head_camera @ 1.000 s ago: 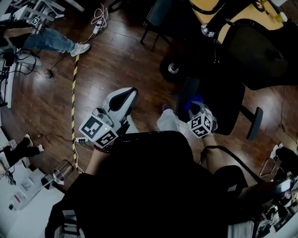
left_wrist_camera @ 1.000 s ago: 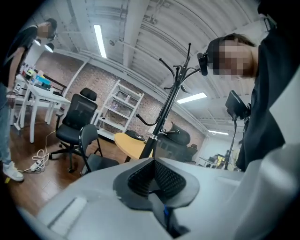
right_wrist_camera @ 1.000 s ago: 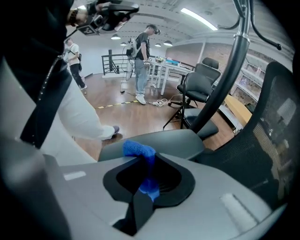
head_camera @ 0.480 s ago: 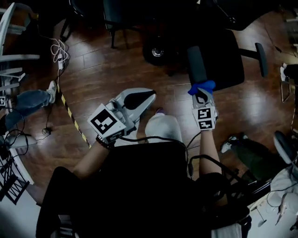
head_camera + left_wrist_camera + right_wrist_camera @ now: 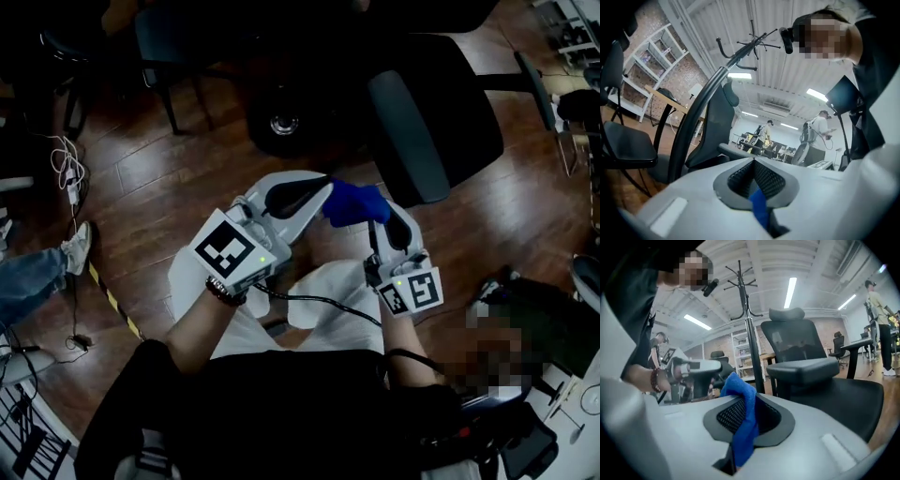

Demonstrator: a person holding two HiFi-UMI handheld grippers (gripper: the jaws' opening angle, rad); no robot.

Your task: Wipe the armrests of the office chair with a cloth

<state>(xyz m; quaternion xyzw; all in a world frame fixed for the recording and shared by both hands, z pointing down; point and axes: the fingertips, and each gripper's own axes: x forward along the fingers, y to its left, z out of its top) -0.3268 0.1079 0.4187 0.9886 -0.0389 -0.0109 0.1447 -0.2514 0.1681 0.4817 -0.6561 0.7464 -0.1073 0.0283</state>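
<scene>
My left gripper and right gripper meet tip to tip. Both sets of jaws are pressed onto the soft, bunched blue cloth, caught between ribbed black pads. The cloth sits near the smooth, rounded grey armrest.

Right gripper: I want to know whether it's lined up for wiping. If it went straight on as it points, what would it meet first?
Past the cloth in the right gripper, probably the armrest, ahead and slightly right; depth is unclear.
</scene>
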